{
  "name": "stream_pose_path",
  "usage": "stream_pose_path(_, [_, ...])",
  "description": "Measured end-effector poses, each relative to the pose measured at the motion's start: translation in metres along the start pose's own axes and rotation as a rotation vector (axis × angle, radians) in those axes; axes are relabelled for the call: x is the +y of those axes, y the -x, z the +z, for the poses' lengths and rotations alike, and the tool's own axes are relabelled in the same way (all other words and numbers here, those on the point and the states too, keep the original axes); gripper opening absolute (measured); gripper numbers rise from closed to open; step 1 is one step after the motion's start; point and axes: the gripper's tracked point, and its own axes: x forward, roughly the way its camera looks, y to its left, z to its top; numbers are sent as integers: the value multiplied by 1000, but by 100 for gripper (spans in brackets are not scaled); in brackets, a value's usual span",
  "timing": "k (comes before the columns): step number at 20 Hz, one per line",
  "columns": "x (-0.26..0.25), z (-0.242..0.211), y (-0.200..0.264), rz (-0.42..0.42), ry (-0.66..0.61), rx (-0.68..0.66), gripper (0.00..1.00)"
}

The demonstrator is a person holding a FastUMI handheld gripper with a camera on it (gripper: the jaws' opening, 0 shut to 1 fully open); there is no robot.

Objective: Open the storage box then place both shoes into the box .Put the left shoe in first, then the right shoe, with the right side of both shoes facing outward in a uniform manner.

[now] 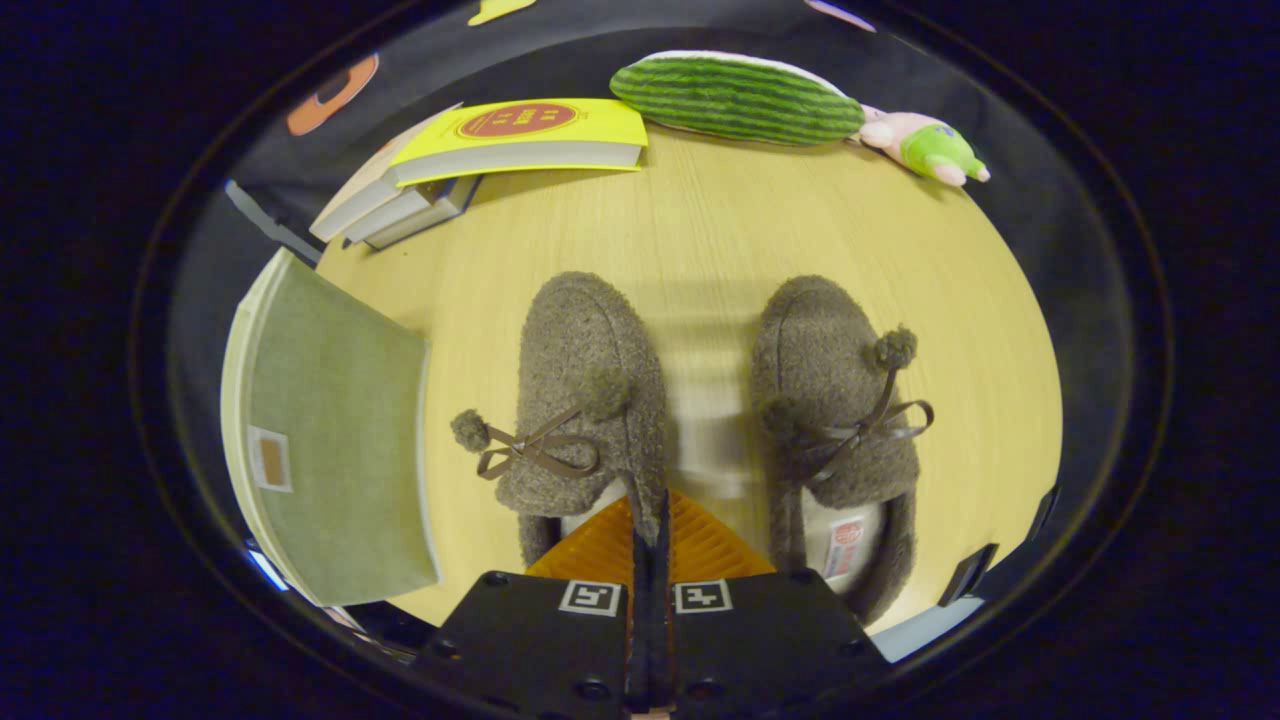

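Two brown fuzzy shoes with pompom laces lie toes away from me on the wooden table (720,230). The left shoe (585,380) is just ahead of my fingers, and my gripper (650,520) is shut on the right-hand rim of its opening, with the fuzzy edge pinched between the pads. The right shoe (835,400) lies apart to the right, its insole label showing. The storage box (335,450), green with a pale rim and a small tag, stands left of the left shoe; I cannot tell whether its lid is open.
A stack of books (480,160) with a yellow one on top lies beyond the box at the table's far side. A watermelon-striped plush (738,97) and a pink and green plush toy (925,145) rest at the far edge.
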Motion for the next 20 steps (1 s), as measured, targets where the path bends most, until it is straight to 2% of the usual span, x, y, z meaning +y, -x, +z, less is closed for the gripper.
stream_pose_path(9, [38,3,73,62,-60,-61,6])
stream_pose_path(14, [70,3,120,49,-6,-99,6])
stream_pose_path(20, [145,6,154,156,-27,-164,6])
